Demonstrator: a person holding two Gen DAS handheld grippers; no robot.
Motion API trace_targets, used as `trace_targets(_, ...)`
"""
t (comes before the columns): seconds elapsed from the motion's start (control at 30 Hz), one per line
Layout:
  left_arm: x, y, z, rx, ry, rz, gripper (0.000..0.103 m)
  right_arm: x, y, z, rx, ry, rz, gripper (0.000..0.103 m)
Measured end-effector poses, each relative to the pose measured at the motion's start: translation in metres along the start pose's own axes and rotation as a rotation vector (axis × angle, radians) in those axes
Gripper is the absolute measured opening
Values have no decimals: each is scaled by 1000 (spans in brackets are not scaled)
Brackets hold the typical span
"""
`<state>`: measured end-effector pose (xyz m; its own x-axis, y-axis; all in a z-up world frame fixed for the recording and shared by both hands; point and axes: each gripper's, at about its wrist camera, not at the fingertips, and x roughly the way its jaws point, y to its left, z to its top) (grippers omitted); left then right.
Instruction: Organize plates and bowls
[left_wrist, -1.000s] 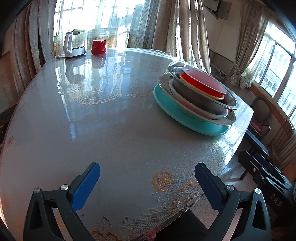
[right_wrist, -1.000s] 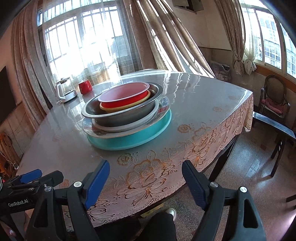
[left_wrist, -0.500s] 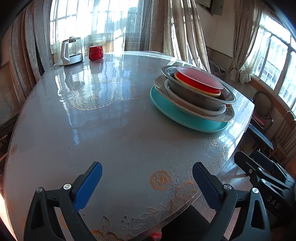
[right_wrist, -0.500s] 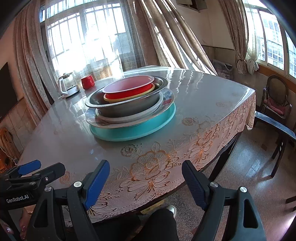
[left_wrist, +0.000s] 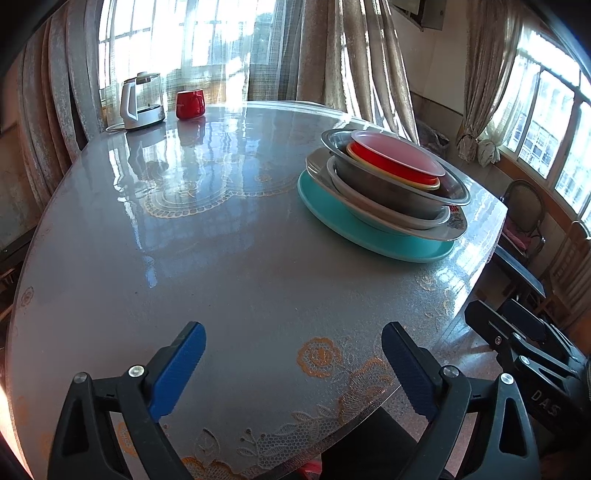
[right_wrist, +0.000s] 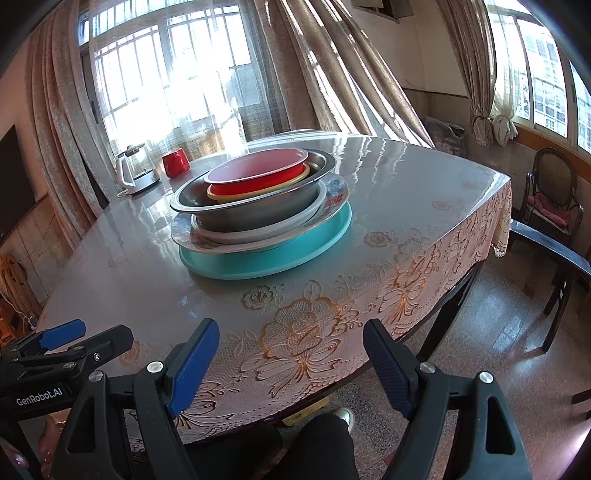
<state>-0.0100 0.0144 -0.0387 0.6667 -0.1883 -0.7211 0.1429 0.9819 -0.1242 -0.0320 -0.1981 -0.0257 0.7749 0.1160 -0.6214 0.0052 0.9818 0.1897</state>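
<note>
Hovering wide-open and empty, left gripper (left_wrist: 293, 347) and right gripper (right_wrist: 291, 341) face the nested stack. Lift the red plastic bowl (right_wrist: 258, 173) by its rim, straight up, leaving the steel basin (right_wrist: 255, 199) undisturbed.

We see a broad bare stretch of counter (left_wrist: 207, 258) ahead of the left tongs (left_wrist: 291, 369), with only the kettle (left_wrist: 142, 101) and red mug (left_wrist: 190, 104) at its far edge. The stack of dishes (right_wrist: 258, 210) stands ahead of our right tongs (right_wrist: 291, 363), with bare tablecloth between.
</note>
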Motion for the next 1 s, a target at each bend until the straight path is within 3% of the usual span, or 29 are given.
trace_targets(1.0, 0, -5, -1, 17, 2, -4, 91, 4, -3, 1, 12, 5, -4, 82)
